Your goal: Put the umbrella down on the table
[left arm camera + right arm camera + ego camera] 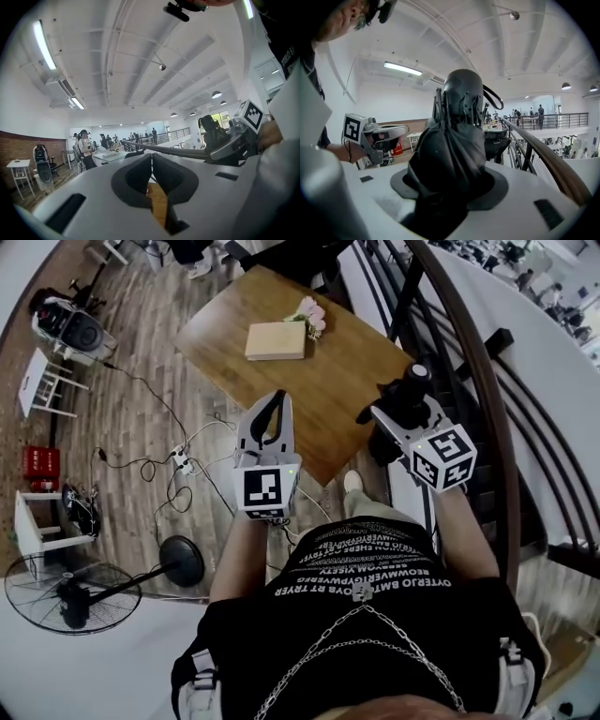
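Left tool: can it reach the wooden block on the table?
Likely yes: the left tool is empty and shut, and only bare table lies between it and the wooden block.

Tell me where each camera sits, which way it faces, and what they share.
Head view: on the person's head, looking steeply down at the wooden table; shows chest, forearms, left gripper, right gripper.
Left gripper view: on the left gripper, looking about level across the room; its jaws together below, the right hand at right.
Right gripper view: on the right gripper, looking along its jaws, closed on the folded umbrella; railing beyond.
Shared: all three show the umbrella; each gripper view shows the other gripper.
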